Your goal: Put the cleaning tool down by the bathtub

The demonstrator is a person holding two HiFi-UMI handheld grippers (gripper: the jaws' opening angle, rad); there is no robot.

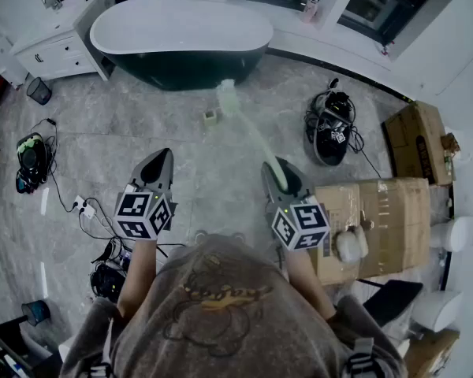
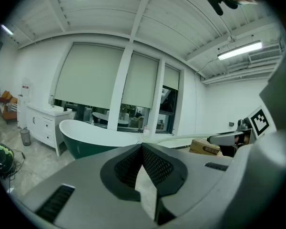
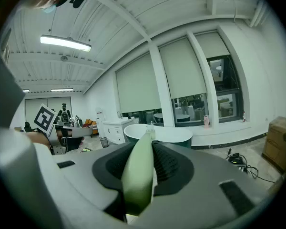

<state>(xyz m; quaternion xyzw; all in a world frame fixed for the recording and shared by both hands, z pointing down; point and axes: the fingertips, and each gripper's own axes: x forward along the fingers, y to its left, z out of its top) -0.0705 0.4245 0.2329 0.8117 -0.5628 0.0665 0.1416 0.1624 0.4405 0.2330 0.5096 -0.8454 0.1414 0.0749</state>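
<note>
My right gripper [image 1: 277, 170] is shut on the pale green handle of the cleaning tool [image 1: 247, 128], a long brush whose white head [image 1: 225, 94] points toward the bathtub [image 1: 180, 42]. In the right gripper view the handle [image 3: 139, 174] runs out between the jaws, its tip lined up with the white tub [image 3: 157, 133]. My left gripper [image 1: 158, 164] hovers level beside it, jaws shut with nothing between them [image 2: 142, 147]. The dark green and white bathtub [image 2: 93, 138] stands ahead across the grey floor.
A small square object [image 1: 210, 116] lies on the floor near the tub. Cables and a black device [image 1: 331, 128] sit to the right, cardboard boxes [image 1: 374, 211] at right, a white cabinet [image 1: 51, 53] and bin [image 1: 38, 90] left of the tub.
</note>
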